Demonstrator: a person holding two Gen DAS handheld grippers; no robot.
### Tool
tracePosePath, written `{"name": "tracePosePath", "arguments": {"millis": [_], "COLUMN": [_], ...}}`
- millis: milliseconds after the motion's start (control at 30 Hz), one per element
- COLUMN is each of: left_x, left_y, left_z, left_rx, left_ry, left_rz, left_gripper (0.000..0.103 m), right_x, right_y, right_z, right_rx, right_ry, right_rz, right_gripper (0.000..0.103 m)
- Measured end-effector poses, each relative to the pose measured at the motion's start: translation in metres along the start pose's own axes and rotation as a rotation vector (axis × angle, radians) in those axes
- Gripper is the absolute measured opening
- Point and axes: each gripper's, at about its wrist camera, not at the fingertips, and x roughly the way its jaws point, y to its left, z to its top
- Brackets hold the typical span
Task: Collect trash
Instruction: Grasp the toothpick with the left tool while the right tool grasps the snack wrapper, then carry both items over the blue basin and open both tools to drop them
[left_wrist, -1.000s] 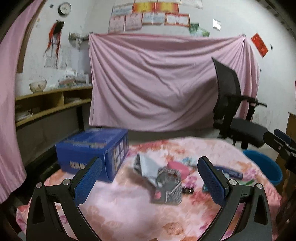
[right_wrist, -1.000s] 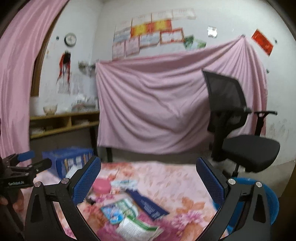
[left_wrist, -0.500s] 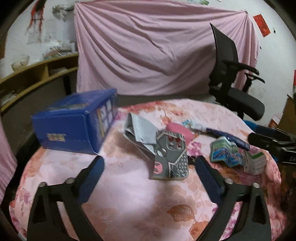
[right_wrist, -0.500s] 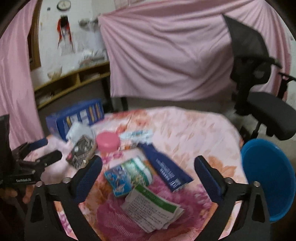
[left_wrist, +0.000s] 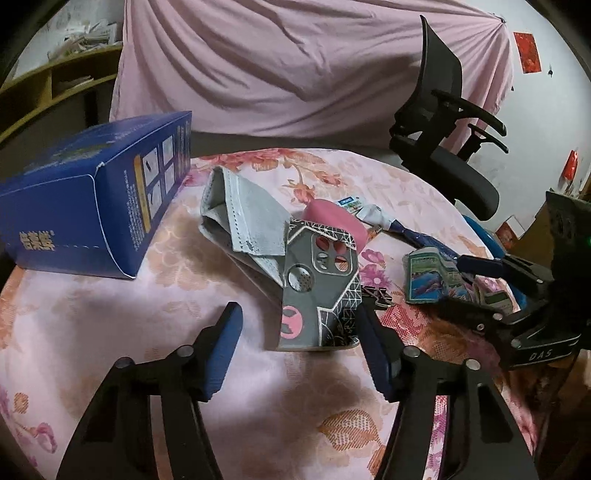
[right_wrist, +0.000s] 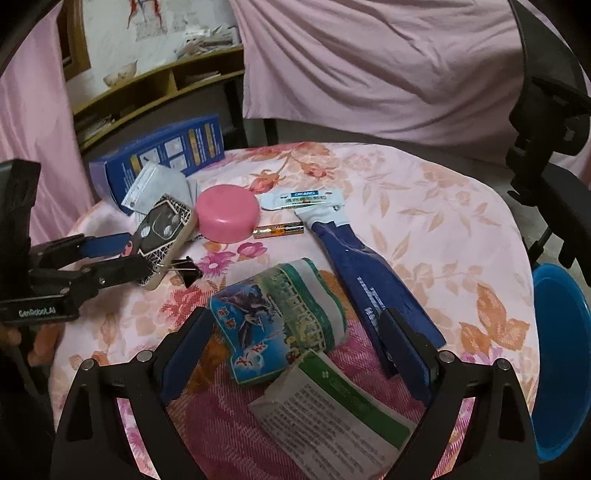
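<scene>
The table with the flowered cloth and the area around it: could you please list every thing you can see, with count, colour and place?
Cardboard box: one, dark blue, far left of the table.
Face mask: one, grey, beside the box.
Phone case: one, grey with pink marks, over the mask, between the left jaws.
Round lid: one, pink, table centre.
Battery: one, gold, right of the lid.
Binder clip: one, black, by the case.
Long wrapper: one, dark blue, right side.
Snack packet: one, blue-green, between the right jaws.
Leaflet: one, white-green, nearest.
Basin: one, blue, beside the table.
Office chair: one, black, behind.
Left gripper: closing, not gripping.
Right gripper: open.
</scene>
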Motion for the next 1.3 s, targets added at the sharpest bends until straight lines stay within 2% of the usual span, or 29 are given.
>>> {"name": "tracePosePath", "arguments": {"millis": [133, 300, 533, 667, 833, 933, 1067, 1300], "left_x": [-0.001, -0.003, -0.015, -0.025, -0.037, -0.044, -0.056, -0.071], "left_y": [0.002, 0.000, -0.003, -0.016, -0.044, -0.058, -0.078, -0.130], "left_z": [0.001, 0.000, -0.003, -0.002, -0.002, 0.000, 0.008, 0.034], "left_rx": [-0.013, -0.037, -0.069, -0.053, 0.047, 0.081, 0.125, 0.246], "left_ry": [0.014, 0.018, -0.012, -0.046, -0.105, -0.151, -0.253, -0.450], "left_rz": [-0.059, -0.084, -0.115, -0.129, -0.079, -0.062, -0.050, -0.090], "left_gripper": [0.035, 0.024, 0.008, 0.000, 0.000, 0.000, 0.000, 0.000], "right_x": [0.005, 0.006, 0.002, -0.006, -0.028, -0.046, -0.077, -0.132], "right_y": [0.003, 0.012, 0.013, 0.011, 0.004, -0.002, -0.014, -0.035], "right_z": [0.001, 0.000, -0.002, -0.002, -0.003, -0.004, -0.005, -0.015], "right_rx": [-0.024, -0.064, -0.064, -0.053, -0.013, 0.014, 0.070, 0.149], "right_ry": [0.017, 0.023, 0.005, -0.039, -0.154, -0.259, -0.437, -0.695], "right_rz": [0.000, 0.007, 0.017, 0.014, 0.011, 0.013, -0.004, -0.128], "right_gripper": [0.092, 0.073, 0.071, 0.070, 0.070, 0.070, 0.070, 0.070]}}
